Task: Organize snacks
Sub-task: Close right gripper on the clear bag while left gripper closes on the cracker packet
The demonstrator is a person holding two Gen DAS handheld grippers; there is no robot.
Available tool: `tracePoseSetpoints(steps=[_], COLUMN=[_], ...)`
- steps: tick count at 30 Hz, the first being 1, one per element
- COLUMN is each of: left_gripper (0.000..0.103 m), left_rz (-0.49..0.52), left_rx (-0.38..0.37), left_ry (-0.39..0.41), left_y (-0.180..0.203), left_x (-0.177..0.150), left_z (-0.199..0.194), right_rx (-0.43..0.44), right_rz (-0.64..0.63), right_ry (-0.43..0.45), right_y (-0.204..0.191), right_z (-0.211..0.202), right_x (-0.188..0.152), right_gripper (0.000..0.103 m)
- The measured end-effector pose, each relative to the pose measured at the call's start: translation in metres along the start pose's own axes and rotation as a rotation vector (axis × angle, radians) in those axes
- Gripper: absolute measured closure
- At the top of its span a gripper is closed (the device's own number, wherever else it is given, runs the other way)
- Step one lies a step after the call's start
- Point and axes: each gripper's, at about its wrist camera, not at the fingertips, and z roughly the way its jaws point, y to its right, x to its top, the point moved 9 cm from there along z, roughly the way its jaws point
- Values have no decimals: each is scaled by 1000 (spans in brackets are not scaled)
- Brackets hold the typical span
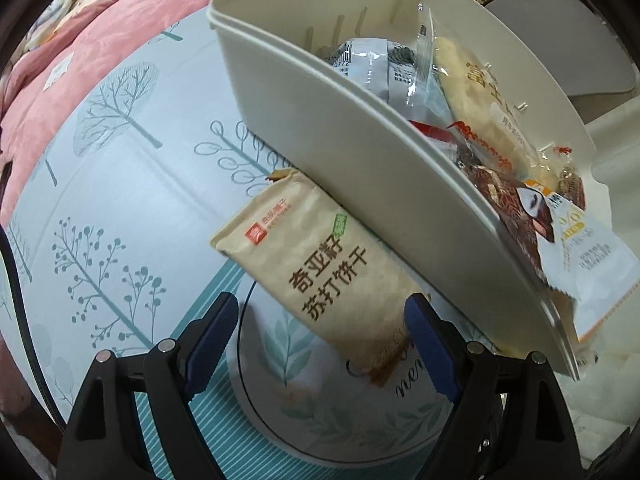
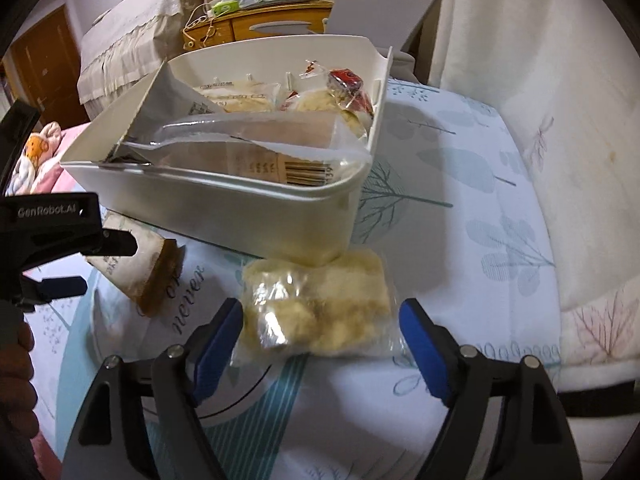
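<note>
Left wrist view shows your left gripper [image 1: 320, 336] spread wide around the cracker packet [image 1: 320, 276] beside the bin [image 1: 360, 152], while your right gripper [image 2: 320, 336] gapes around the clear-wrapped pastry [image 2: 320, 304].

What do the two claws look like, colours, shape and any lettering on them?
Both look alike. The left claw and the right claw have black plastic arms built from linked bars, joined by round silver pins. Each finger ends in a flat blue pad. In the right wrist view the left claw's black body carries white "GenRobot.AI" lettering. A hand shows at that view's left edge; no sleeve is visible.
</note>
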Motion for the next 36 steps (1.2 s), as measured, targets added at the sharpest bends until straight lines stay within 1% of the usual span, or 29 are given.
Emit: tracePoseSetpoints(steps=[2,5,8,15,18,20,24,26,30,34,36], left_gripper=[19,19,19,17,12,9,7,0,0,0,0], left_rz=[-8,-27,-34,-35,-34,-36,-15,16,32,-9,-10], left_rx=[24,33,52,68,83,90,106,149,167,177,187], left_ry=[-4,-3,3,13,29,33,47,47,44,30,27], left_y=[3,10,11,17,13,9,10,8,10,2,-3], left_x=[4,10,19,32,32,25,24,24,26,22,20], left_z=[4,10,14,25,31,31,32,32,33,33,32], right_rx=[-3,-8,-15,-8,-8,-13,-7,0,0,17,28], right_rz=[-24,-63,-93,-88,-86,-87,-83,-79,-84,-73,-70], right_ry=[4,6,6,6,16,21,25,22,16,0,-5], right_y=[-2,-6,-9,-6,-5,-5,-6,-6,-4,-3,-2], right_z=[3,7,10,16,17,18,16,18,22,26,27], right_x=[1,2,3,2,2,2,-1,-2,-1,-2,-2], right_gripper=[18,14,14,14,13,13,12,12,14,15,19])
